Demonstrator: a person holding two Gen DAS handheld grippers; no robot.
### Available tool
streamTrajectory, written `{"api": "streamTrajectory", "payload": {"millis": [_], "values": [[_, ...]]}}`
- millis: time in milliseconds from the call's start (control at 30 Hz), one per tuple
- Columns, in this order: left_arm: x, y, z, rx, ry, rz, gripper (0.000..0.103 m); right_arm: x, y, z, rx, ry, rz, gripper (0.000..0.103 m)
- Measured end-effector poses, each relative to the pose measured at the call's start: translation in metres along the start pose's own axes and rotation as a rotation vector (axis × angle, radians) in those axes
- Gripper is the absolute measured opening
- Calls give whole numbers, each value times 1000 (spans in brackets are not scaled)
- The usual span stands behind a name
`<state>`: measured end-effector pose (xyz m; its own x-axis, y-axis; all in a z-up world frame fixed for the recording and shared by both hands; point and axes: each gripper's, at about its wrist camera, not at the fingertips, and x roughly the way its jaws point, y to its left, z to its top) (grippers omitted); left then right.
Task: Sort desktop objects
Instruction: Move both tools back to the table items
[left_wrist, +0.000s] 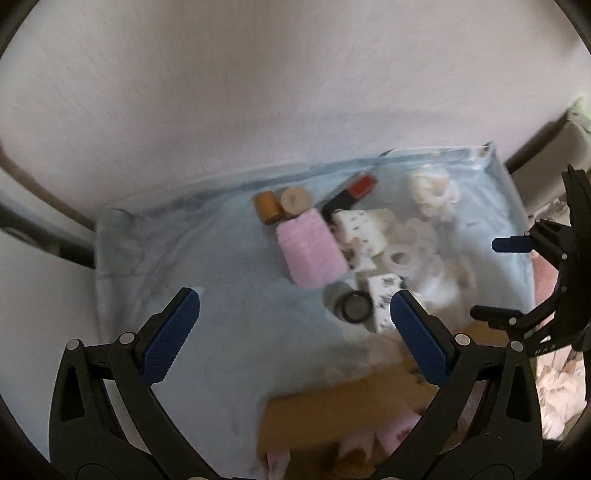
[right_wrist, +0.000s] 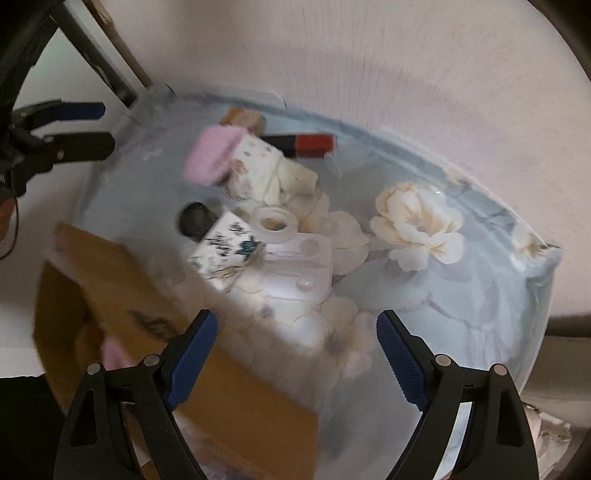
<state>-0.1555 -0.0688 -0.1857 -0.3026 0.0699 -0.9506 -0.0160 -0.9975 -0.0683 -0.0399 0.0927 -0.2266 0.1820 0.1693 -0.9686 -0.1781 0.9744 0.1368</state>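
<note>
The things I have to sort sit bunched on the far half of the floral tablecloth: a pink fuzzy roll lies against a tan spool and a brown cylinder, with a black-and-red tube, perhaps a lipstick, just behind. Touching the roll are small patterned white boxes; I cannot tell how many. Nearer to me are a clear tape ring, another printed white box leaning on a dark round-ended object, and a clear plastic case beside it.

The cardboard box stands open at the near edge. I can make out something pink inside it, so I judge a little sorting is done, but what else it holds is blurred.

My left gripper hangs over bare cloth in front of the pile, its tongs spread wide and holding nothing. My right gripper is likewise spread and empty, above the cloth just short of the clear case.

By my reckoning most of the job is left: nearly the whole cluster is on the cloth, and neither tool has picked anything.
</note>
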Motion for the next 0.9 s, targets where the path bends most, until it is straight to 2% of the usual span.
{"api": "streamTrajectory", "payload": {"millis": [167,267,500,733,900], "values": [[36,4,12,-13,57,-34,103,36,-4,14,-20,81,-18,86],[53,5,20,-7,89,-38,103,44,-4,18,-21,95,1,86],[85,-1,32,10,149,-59,103,56,-1,27,-35,147,-15,86],[99,2,34,10,183,-56,102,64,-3,27,-37,183,-19,86],[105,7,38,0,197,-70,98,71,-1,29,-30,203,-13,86]]}}
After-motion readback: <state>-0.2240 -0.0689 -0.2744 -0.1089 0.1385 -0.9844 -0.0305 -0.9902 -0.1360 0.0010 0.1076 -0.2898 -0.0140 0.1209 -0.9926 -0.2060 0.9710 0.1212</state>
